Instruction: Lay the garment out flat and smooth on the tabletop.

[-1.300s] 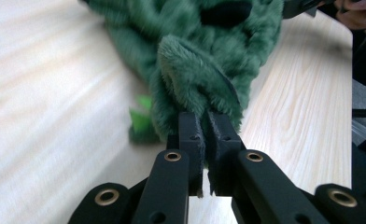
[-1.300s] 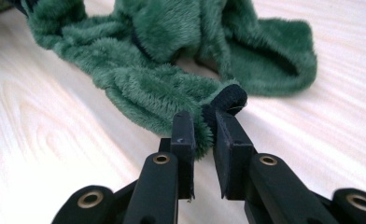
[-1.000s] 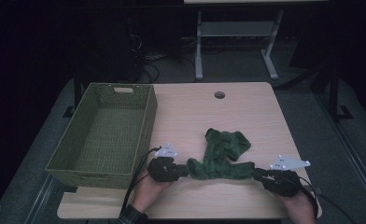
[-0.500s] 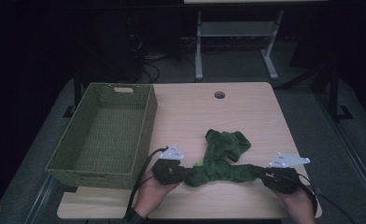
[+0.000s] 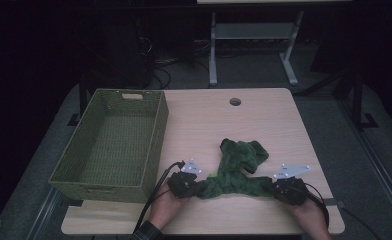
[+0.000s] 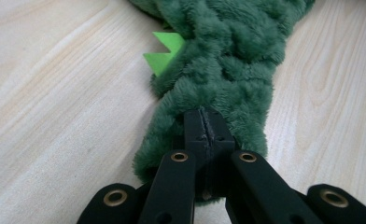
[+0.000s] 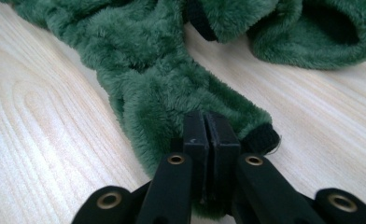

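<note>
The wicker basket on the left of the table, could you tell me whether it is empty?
Empty. The high view shows the wicker basket with a bare woven floor; the green fleece garment lies on the table beside it.

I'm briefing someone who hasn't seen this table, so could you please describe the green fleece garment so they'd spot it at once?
On the light wooden table, right of the green woven basket, a dark green fleece garment lies near the front edge. The left gripper and right gripper pinch its two ends. It is the one soft, fuzzy thing there, with a bright green zigzag trim.

Dim room, dark grey floor [image 5: 334,65]. Light wood table [image 5: 264,125] w/ cable hole [image 5: 235,102] at 12 o'clock. Grey metal stand [image 5: 251,37] behind, tangled cables [image 5: 159,70] at 11.
</note>
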